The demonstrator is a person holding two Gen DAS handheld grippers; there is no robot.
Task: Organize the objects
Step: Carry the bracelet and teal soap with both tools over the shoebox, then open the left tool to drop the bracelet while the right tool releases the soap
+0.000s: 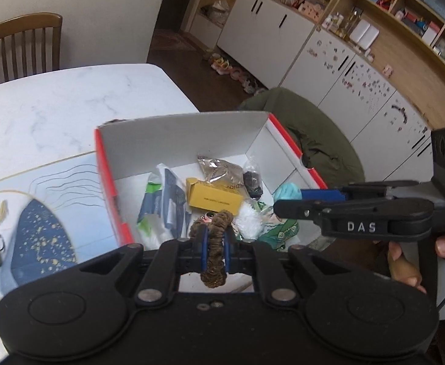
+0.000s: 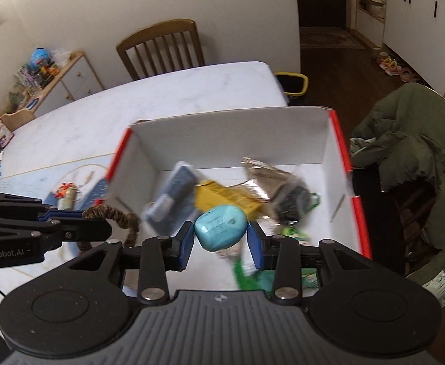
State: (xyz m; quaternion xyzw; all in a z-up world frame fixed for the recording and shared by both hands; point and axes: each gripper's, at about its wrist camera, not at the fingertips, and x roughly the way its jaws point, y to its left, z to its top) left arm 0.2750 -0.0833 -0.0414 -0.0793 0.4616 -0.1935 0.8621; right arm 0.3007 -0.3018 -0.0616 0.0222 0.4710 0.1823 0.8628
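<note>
White marble counter (image 1: 55, 106) carries a red-edged white cardboard box (image 2: 237, 140). Left gripper (image 1: 215, 240) clamps a brown fabric scrunchie (image 1: 215, 252); right gripper (image 2: 221, 240) grips a turquoise rounded case (image 2: 221, 226).

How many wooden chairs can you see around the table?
1 plainly: a slat-backed wooden chair stands at the far side of the white table. A green jacket to the right of the box may cover another; I cannot tell.

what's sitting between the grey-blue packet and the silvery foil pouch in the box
A yellow cardboard carton lies between the grey-blue packet and the silvery foil pouch, on the floor of the red-edged white box. The left wrist view shows it sharply.
</note>
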